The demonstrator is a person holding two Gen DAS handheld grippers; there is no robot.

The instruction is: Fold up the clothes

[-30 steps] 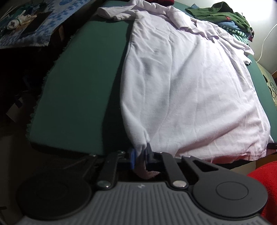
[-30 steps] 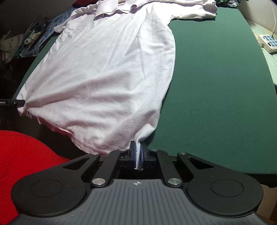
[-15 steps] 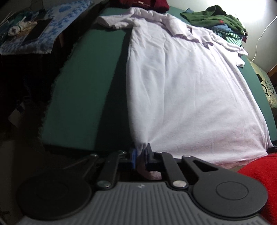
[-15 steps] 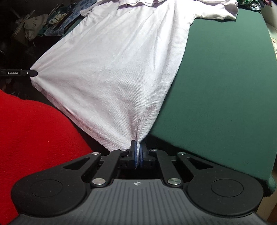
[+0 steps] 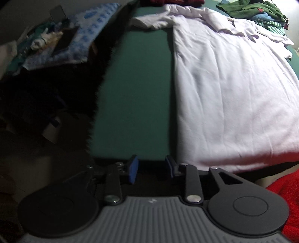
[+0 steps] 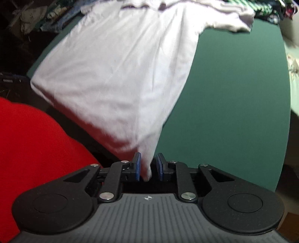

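Observation:
A white short-sleeved shirt (image 5: 233, 93) lies spread lengthwise on the green table (image 5: 136, 93), collar at the far end. My left gripper (image 5: 152, 162) hovers at the near table edge, just left of the shirt's hem corner. Its jaws are opening and nothing is between the blue pads (image 5: 133, 169). In the right wrist view the shirt (image 6: 121, 74) narrows to its other hem corner, which hangs loosely between the pads of my right gripper (image 6: 148, 160). Those jaws are opening too, and the pads (image 6: 137, 166) stand apart from the cloth.
A pile of green and striped clothes (image 5: 257, 11) sits at the far right of the table. A blue-patterned cloth with clutter (image 5: 89, 33) lies off its left side. A person's red sleeve (image 6: 28, 140) is close by. Bare green table (image 6: 233, 93) stretches right of the shirt.
Both grippers went from shut on the shirt's hem corners to parted. The left corner has slipped out and the hem has gone slack; the right corner still hangs between the pads.

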